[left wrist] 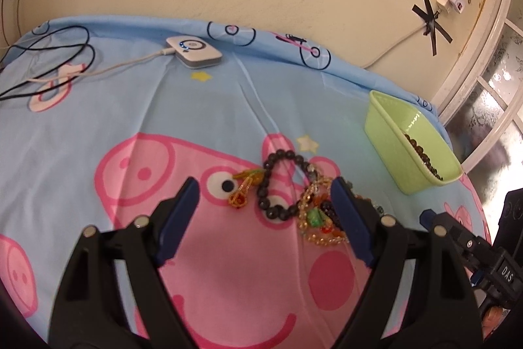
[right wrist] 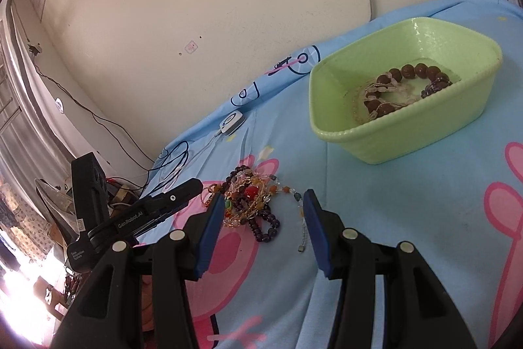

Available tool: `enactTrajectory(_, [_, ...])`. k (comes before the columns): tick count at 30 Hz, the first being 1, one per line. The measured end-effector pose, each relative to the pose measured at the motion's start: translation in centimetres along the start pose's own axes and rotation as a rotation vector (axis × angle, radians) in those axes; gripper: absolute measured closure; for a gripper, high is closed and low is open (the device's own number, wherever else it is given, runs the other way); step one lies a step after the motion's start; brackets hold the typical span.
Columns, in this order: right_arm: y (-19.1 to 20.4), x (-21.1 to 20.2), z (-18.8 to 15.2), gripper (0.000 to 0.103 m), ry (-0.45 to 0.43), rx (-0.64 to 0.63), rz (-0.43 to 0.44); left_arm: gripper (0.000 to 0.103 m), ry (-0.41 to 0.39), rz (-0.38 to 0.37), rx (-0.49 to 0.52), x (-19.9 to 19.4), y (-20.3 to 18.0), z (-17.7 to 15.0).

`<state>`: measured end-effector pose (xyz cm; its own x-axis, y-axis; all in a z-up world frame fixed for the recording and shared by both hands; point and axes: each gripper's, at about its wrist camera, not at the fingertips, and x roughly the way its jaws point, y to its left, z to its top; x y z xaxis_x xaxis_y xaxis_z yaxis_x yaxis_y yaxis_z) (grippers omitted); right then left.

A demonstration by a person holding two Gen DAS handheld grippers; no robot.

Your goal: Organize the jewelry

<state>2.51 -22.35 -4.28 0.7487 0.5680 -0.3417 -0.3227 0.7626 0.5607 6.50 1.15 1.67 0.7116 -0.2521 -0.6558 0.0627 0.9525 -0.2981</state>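
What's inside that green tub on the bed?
The green tub holds a bracelet of round brown beads lying with a strand of pale, clear beads. Its near wall hides part of the floor, so anything lying there cannot be seen.

The bed sheet (right wrist: 408, 218) lies bare between the jewelry tangle (right wrist: 251, 205) and the green tub (right wrist: 402, 133) — an open lane there. The tub stands near the bed's right edge, its walls ringing the beads (right wrist: 405, 80) inside, open only from above. At the far edge a white device (left wrist: 194, 51) and its looping cables (left wrist: 49, 54) clutter the far-left corner. Left tongs (left wrist: 264, 211) and right tongs (right wrist: 260, 223) crowd the tangle from opposite sides.
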Motion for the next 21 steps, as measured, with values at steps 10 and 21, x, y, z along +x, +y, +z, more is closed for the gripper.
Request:
enactTrajectory(10, [0.12, -0.26, -0.04, 0.075, 0.007, -0.006, 0.001, 0.024, -0.001, -0.007, -0.011, 0.00, 0.29, 0.01])
enactTrajectory(21, [0.27, -0.35, -0.05, 0.075, 0.012, -0.006, 0.001, 0.024, 0.001, -0.007, -0.013, -0.01, 0.30, 0.02])
